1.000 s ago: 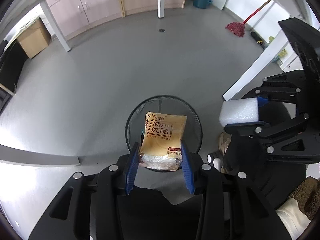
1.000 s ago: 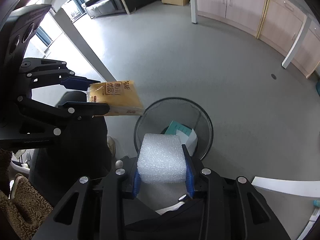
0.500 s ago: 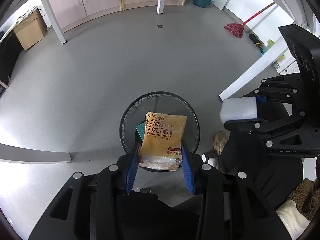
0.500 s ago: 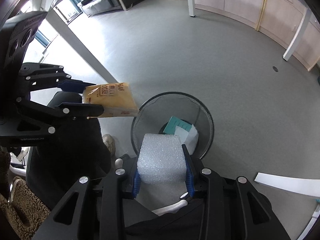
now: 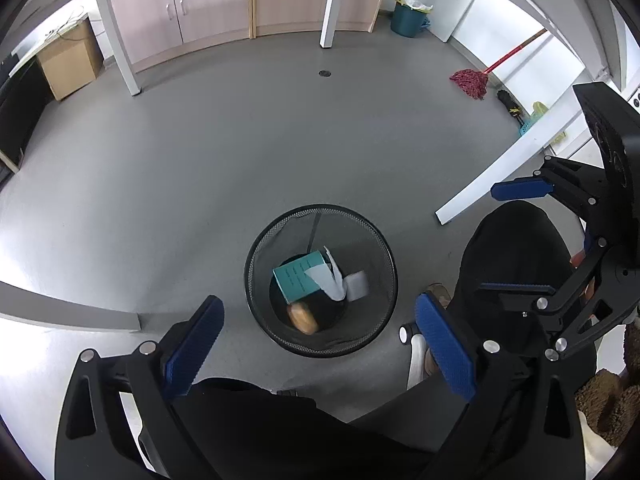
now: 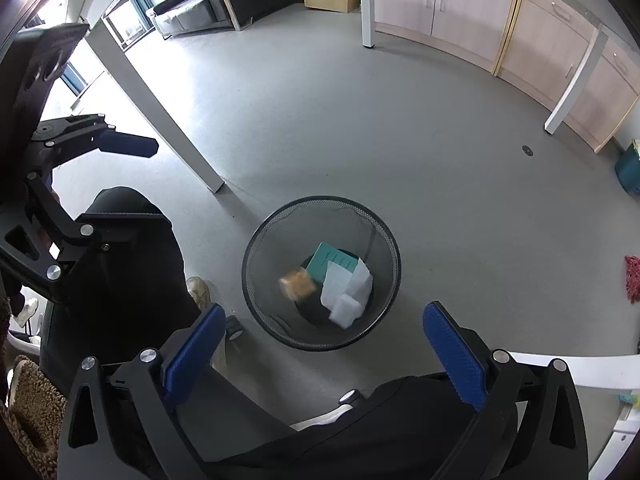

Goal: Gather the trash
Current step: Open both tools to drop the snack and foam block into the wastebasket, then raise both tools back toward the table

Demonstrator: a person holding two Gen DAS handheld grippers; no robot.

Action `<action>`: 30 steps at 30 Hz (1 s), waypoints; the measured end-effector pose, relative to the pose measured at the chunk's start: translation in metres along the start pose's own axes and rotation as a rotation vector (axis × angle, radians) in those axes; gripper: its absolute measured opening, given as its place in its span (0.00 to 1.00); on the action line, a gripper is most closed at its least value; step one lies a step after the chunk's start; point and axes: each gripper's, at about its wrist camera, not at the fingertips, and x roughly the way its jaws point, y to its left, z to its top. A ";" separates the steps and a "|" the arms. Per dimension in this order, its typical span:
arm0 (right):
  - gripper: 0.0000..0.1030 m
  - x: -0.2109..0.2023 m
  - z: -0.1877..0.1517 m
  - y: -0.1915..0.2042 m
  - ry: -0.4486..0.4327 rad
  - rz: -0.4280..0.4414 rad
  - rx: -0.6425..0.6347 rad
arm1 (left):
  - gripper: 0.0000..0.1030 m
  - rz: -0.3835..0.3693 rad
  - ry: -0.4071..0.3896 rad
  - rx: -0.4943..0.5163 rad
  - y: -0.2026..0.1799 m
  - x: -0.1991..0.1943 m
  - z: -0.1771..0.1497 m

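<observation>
Two claws: left claw (image 5: 318,344) and right claw (image 6: 322,354), jaws just sprung wide, nothing between them, both above the mesh bin (image 5: 256,248).
Step advice: stay over the bin until everything settles, then lift clear.
Bin contents: teal box (image 5: 296,276), white paper (image 6: 340,280), white foam block (image 6: 345,311), orange snack packet (image 6: 297,285).

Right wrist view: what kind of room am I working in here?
Probably an office or staff room: a black sofa by the window, a run of pale wood cabinets along the wall, white desk legs on grey floor, and a mesh wastebasket holding paper trash.
</observation>
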 end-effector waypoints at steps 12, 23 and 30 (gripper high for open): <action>0.97 -0.027 -0.003 0.007 -0.057 0.009 -0.008 | 0.94 -0.018 -0.074 0.011 -0.005 -0.027 -0.002; 0.97 -0.075 -0.004 0.018 -0.158 -0.015 -0.023 | 0.94 0.015 -0.184 0.050 -0.009 -0.077 -0.003; 0.97 -0.104 -0.003 0.027 -0.215 -0.023 -0.048 | 0.94 0.028 -0.225 0.069 -0.017 -0.102 -0.004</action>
